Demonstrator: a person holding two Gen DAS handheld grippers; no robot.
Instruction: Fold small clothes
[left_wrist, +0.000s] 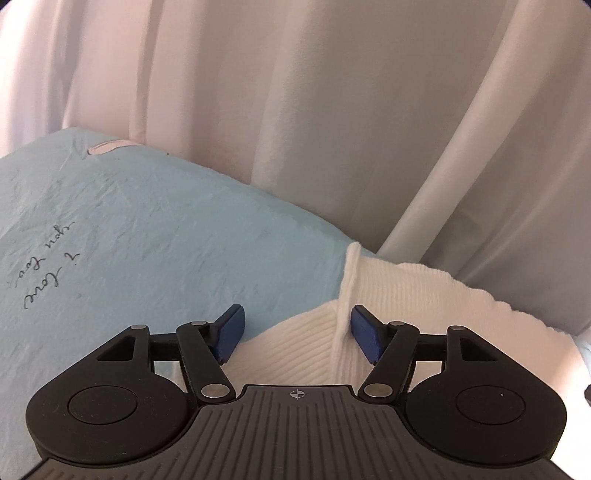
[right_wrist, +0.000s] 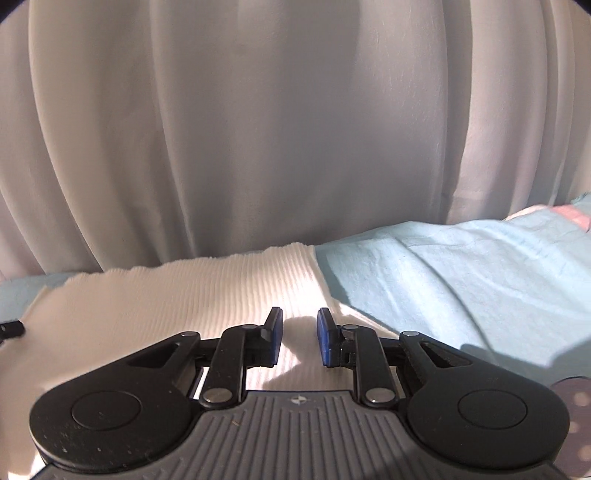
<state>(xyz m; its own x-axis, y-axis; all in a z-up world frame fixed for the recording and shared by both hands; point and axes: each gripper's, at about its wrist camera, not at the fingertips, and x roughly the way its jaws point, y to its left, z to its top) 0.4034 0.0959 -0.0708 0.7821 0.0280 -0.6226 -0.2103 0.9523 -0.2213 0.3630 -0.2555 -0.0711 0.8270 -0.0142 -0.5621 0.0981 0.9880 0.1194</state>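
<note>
White ribbed knit garment (left_wrist: 406, 295) spread on pale blue sheet (left_wrist: 147, 229). Judged soft, light, floppy; raised seam ridge offers grip. Left gripper (left_wrist: 295, 332) parted around ridge; right gripper (right_wrist: 299, 336) parted, nothing held.

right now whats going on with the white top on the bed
A person with a gripper in each hand is folding a white ribbed top on a light blue sheet. The left gripper is open over one edge, beside a raised fold of the knit. The right gripper is open too, low over the cloth. Neither has pinched anything. A pale curtain hangs behind.
</note>
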